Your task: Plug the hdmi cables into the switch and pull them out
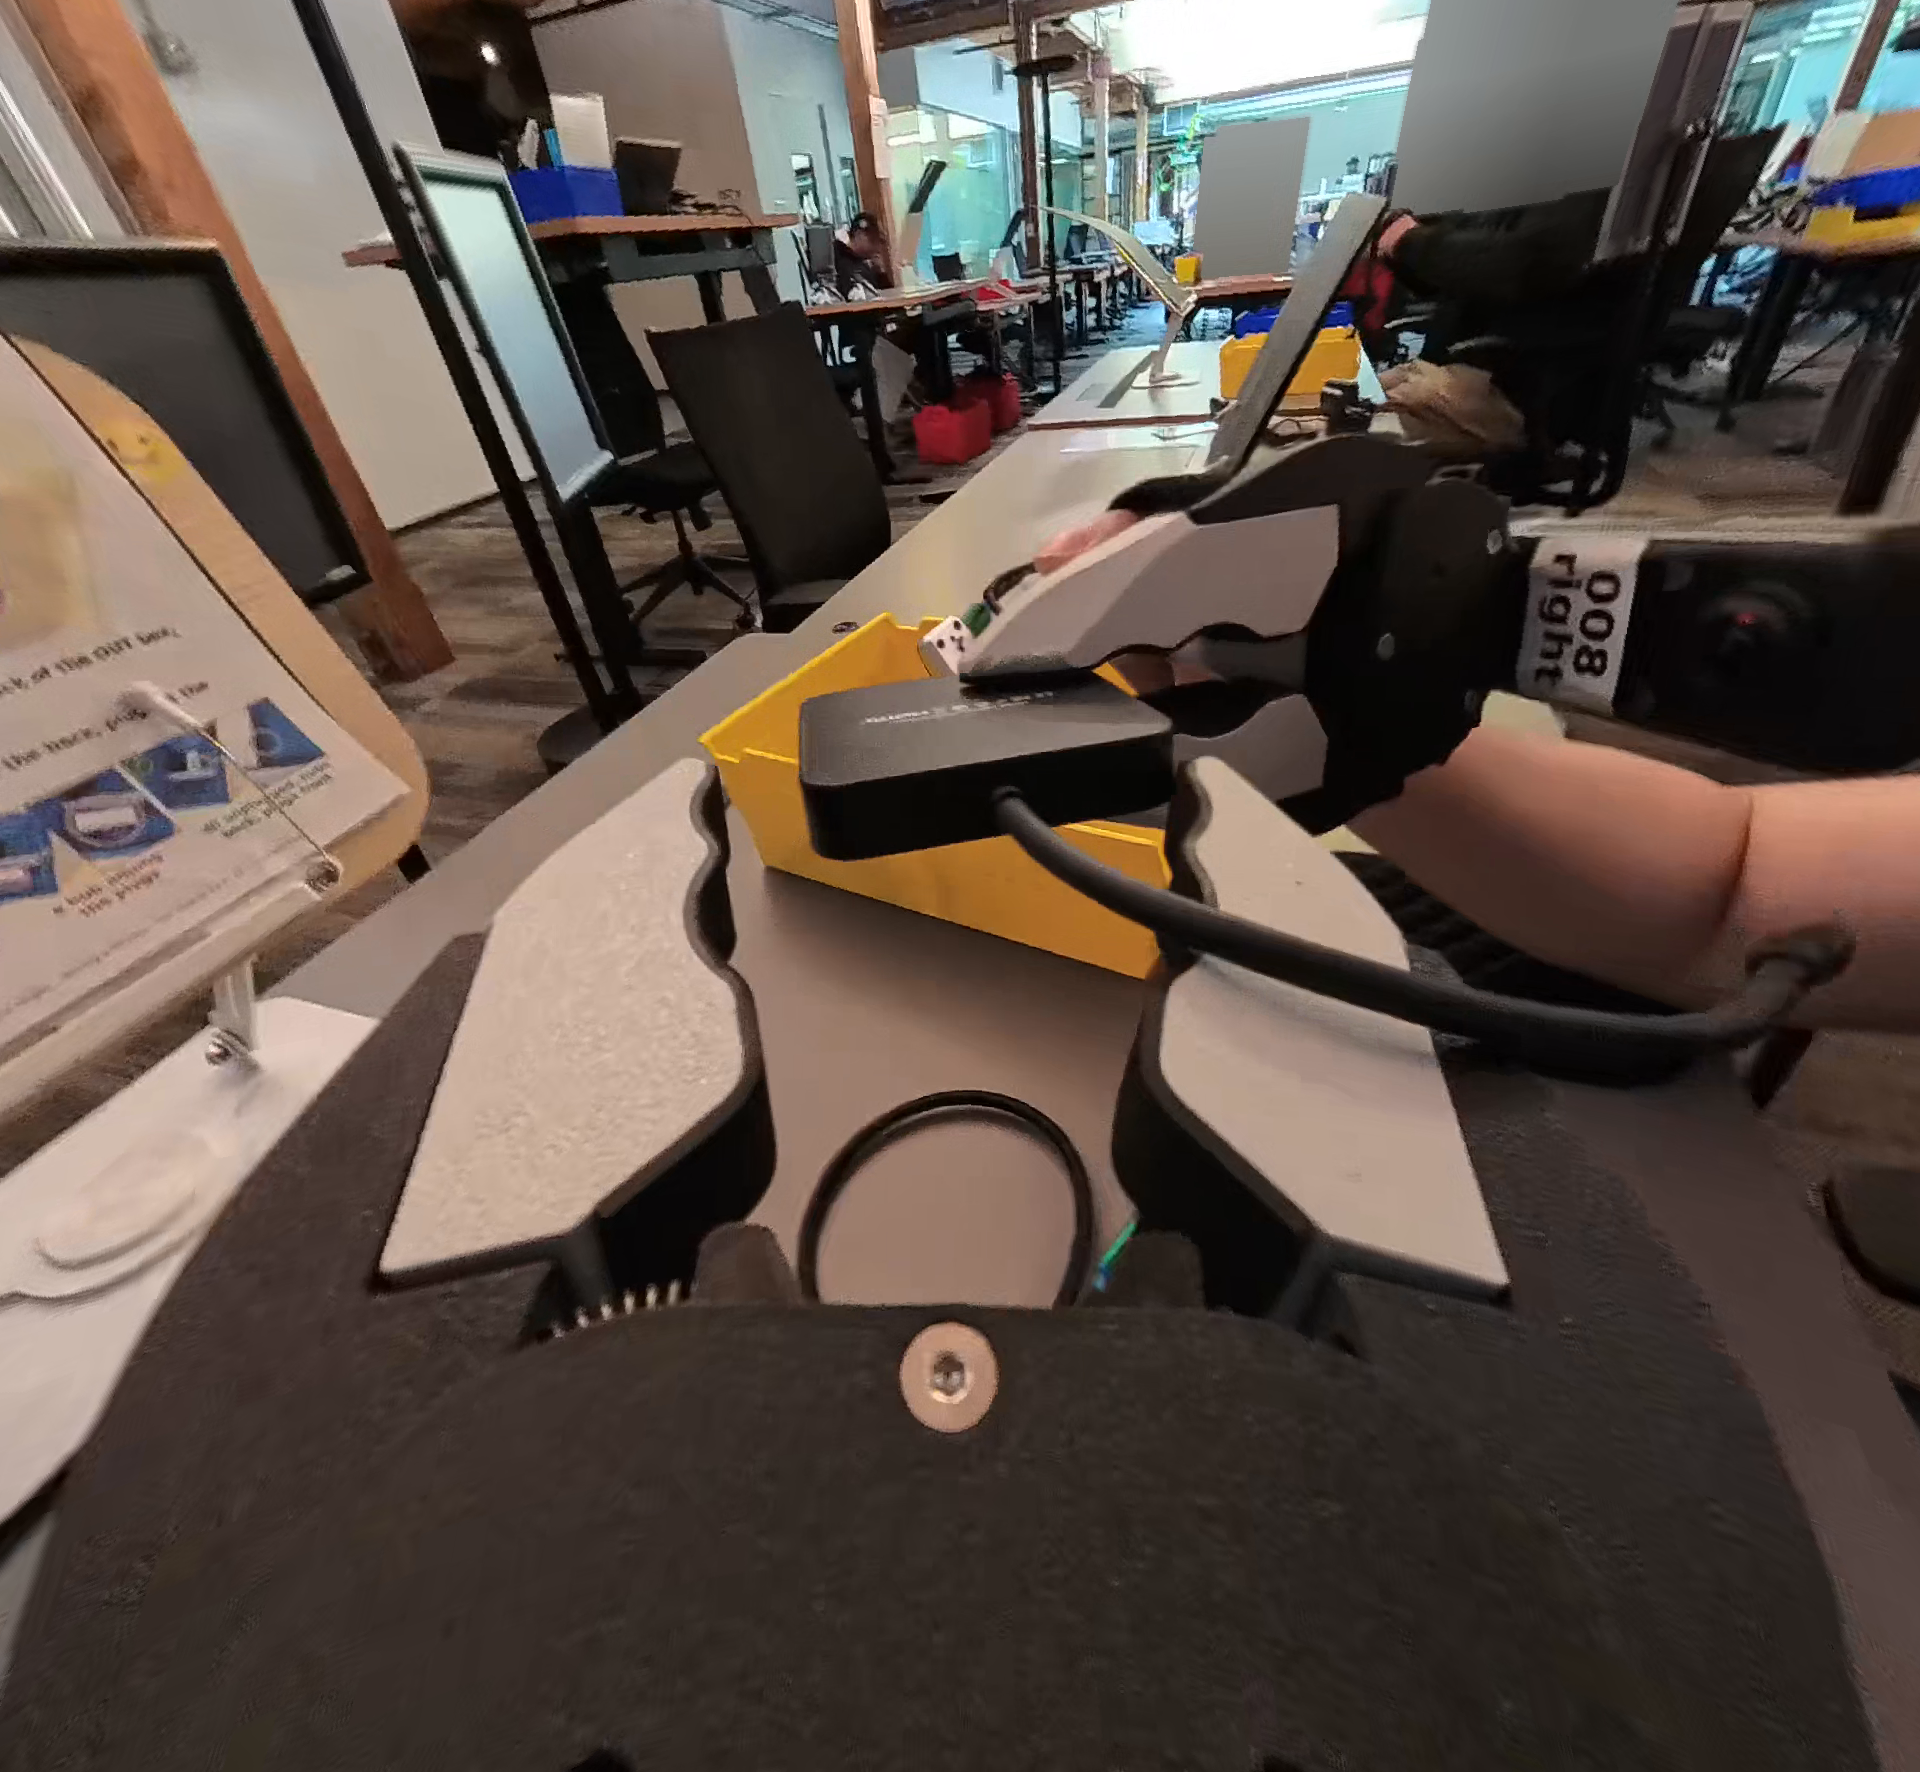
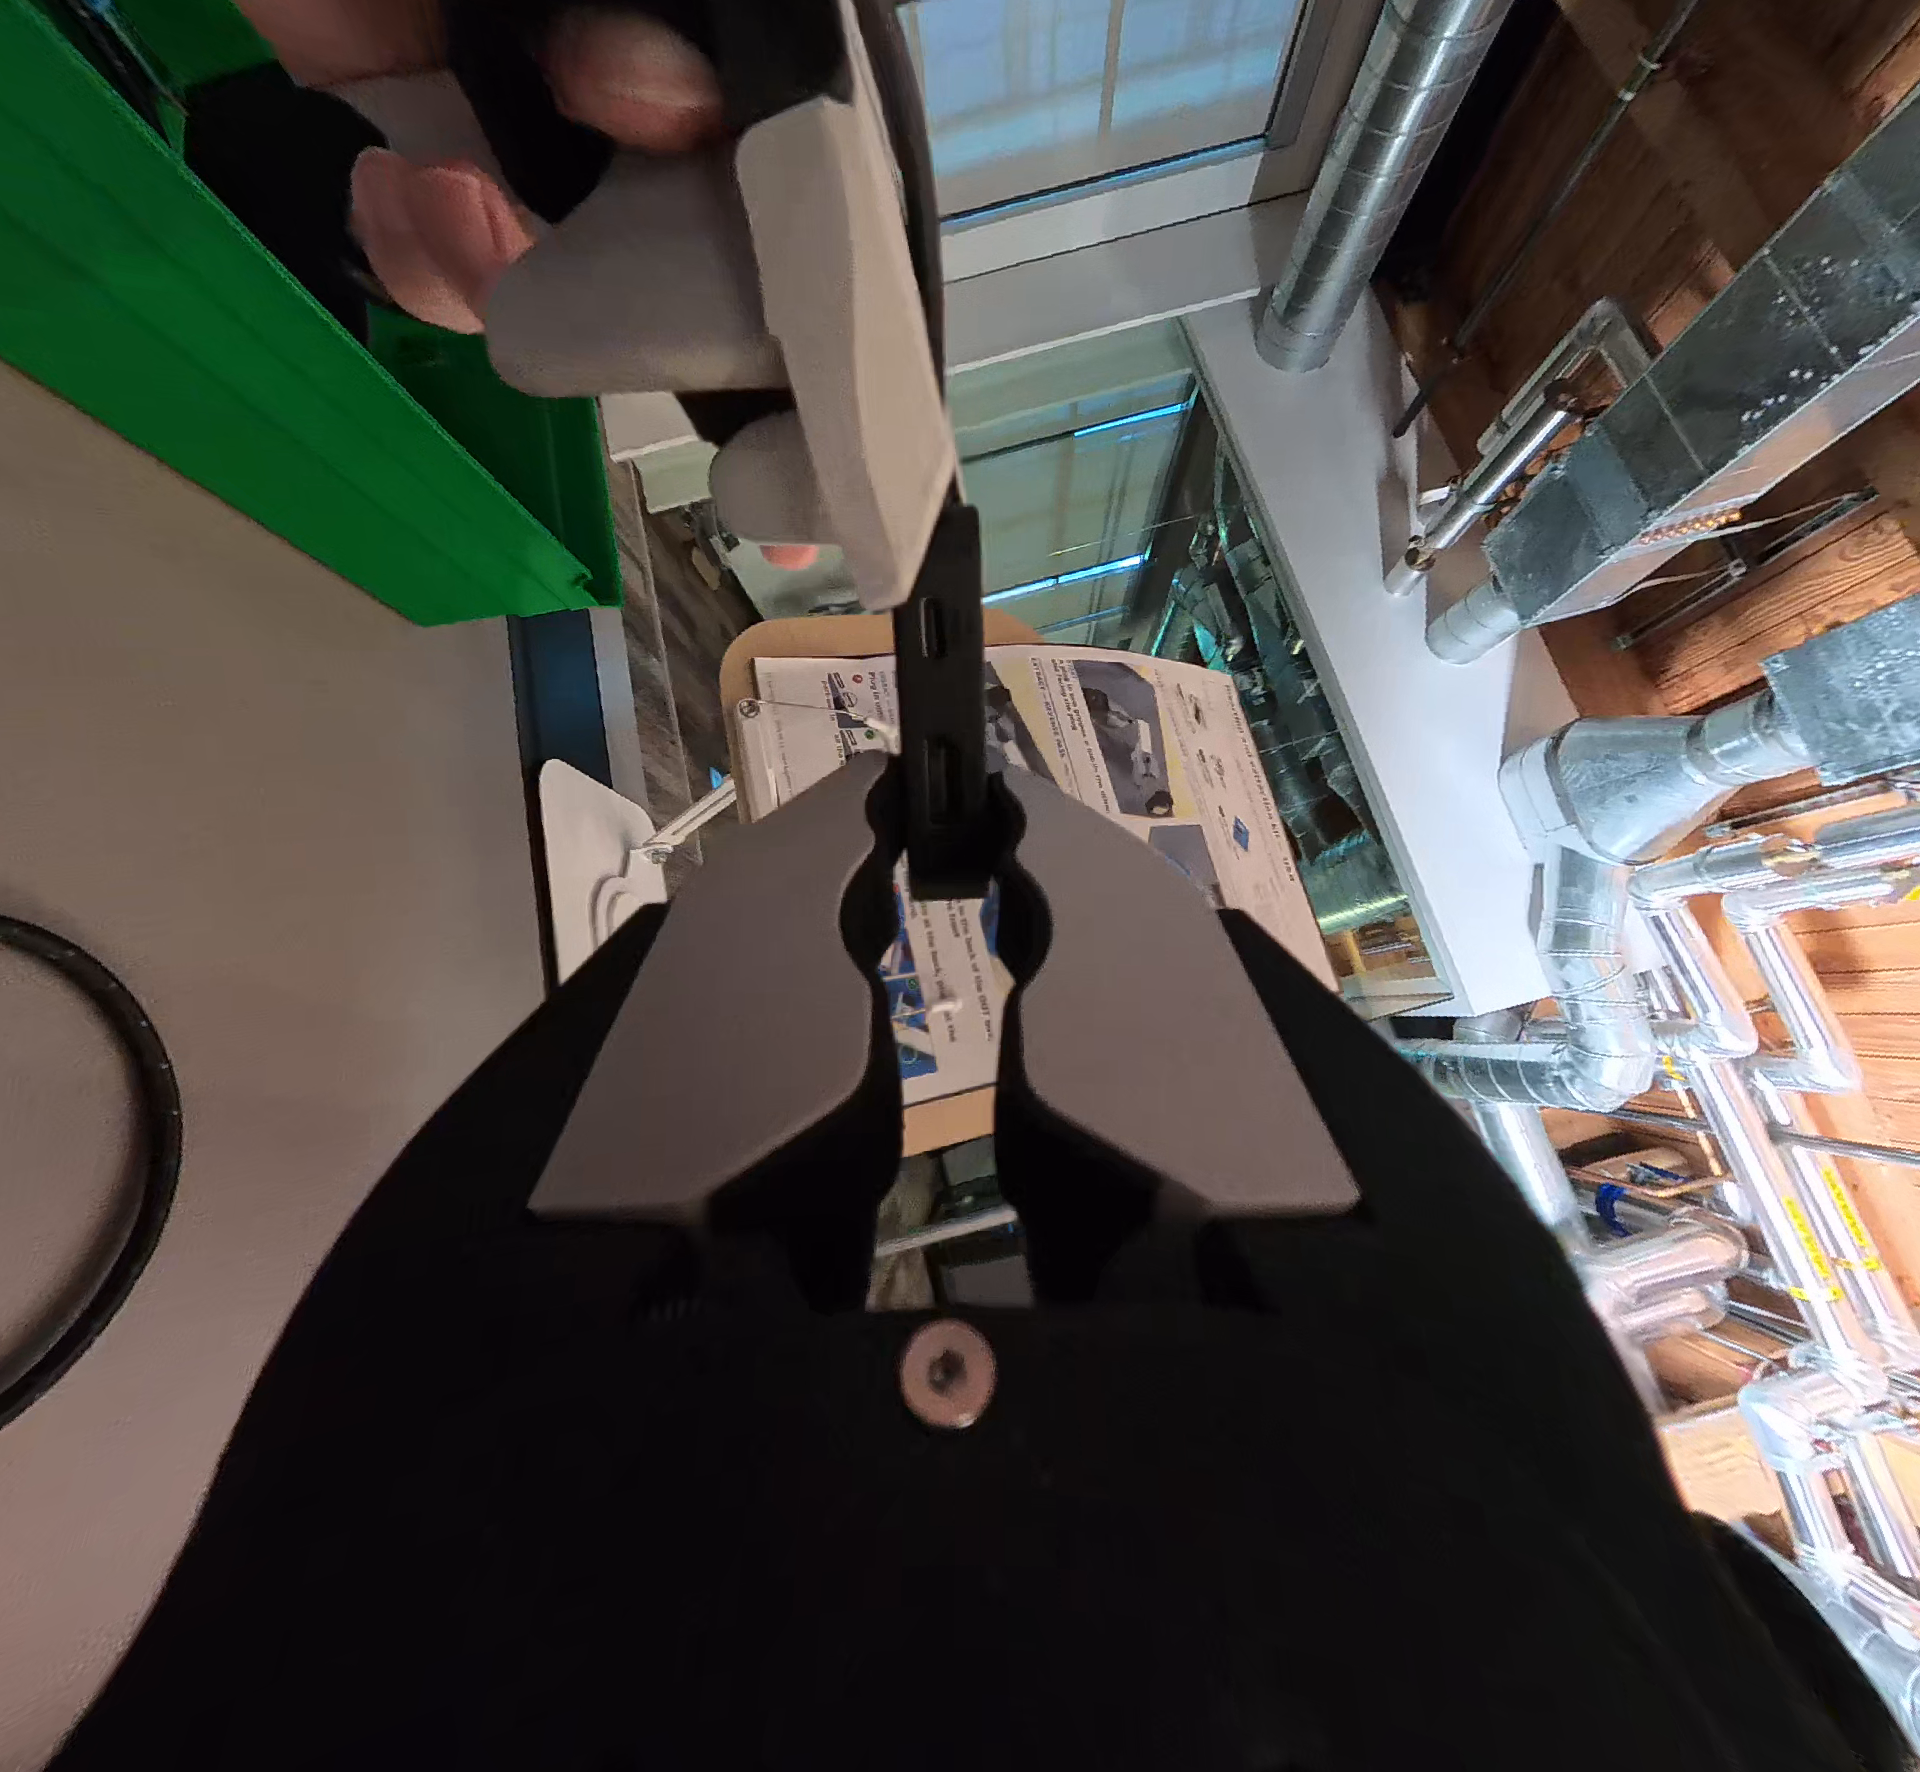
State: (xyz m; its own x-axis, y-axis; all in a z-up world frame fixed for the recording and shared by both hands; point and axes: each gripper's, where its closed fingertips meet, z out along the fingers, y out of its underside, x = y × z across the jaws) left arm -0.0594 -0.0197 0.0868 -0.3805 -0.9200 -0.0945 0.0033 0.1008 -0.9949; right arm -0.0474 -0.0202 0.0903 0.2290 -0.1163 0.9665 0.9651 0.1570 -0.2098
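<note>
The right claw point(image 2: 940, 849) is clenched on the black switch point(image 2: 945, 787), pinching the box by its thin edge so that 2 ports on that edge face the right wrist camera. In the left wrist view the same switch point(image 1: 977, 756) is held above the front of a yellow bin point(image 1: 966, 881), with the right claw point(image 1: 1023, 683) coming in from the right, one grey finger lying flat on top of the box and the other under it. A thick black cable point(image 1: 1351, 974) leaves the near side of the switch and curves off to the right, passing below the person's forearm point(image 1: 1662, 891).

The left claw point(image 1: 951, 849) is released, its 2 grey fingers spread wide apart and empty, one on each side of the bin and switch as seen from its own camera. In the right wrist view the left claw point(image 2: 831, 372) sits just beyond the switch, with a gloved hand point(image 2: 540, 112) around its handle.

A thin black wire point(image 1: 956, 1192) lies in a loop on the dark counter point(image 1: 914, 1016) close to the left claw's base. To the left stands an instruction sheet point(image 1: 135, 714) in a clear holder.
</note>
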